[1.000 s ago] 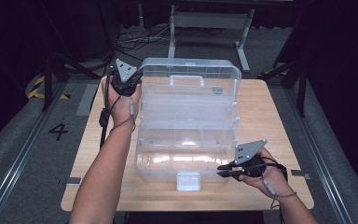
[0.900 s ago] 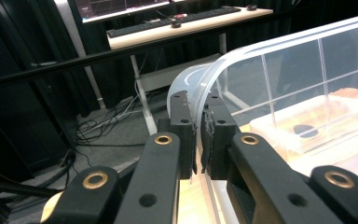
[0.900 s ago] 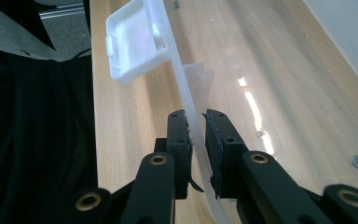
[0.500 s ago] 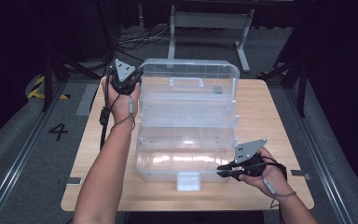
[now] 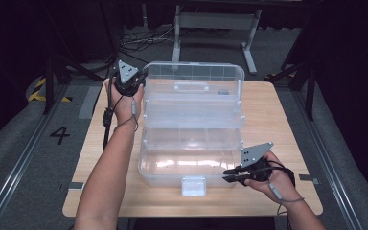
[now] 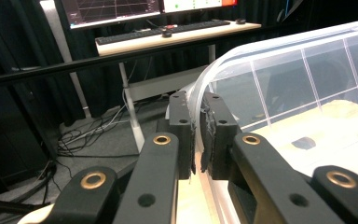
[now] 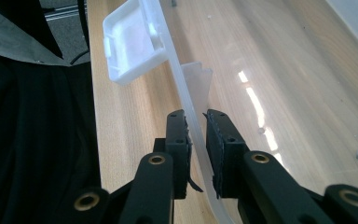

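A clear plastic tiered box point(image 5: 191, 143) stands open on the wooden table point(image 5: 278, 120), its lid point(image 5: 194, 72) raised at the back. My left gripper point(image 5: 141, 81) is at the lid's far left corner. In the left gripper view the jaws point(image 6: 197, 135) pinch the lid's curved rim point(image 6: 205, 79). My right gripper point(image 5: 227, 175) is at the base's front right, beside the white latch point(image 5: 193, 186). In the right gripper view its jaws point(image 7: 196, 135) are shut on the thin front wall point(image 7: 177, 79), with the latch point(image 7: 130, 46) farther along.
A metal desk frame point(image 5: 215, 24) and loose cables point(image 5: 139, 40) lie on the floor behind the table. A desk with a keyboard point(image 6: 168, 30) and monitors stands beyond the lid. A floor mark "4" point(image 5: 60, 134) is at the left.
My left gripper and the lid's corner have sunk slightly. The right gripper has stayed where it was on the front wall.
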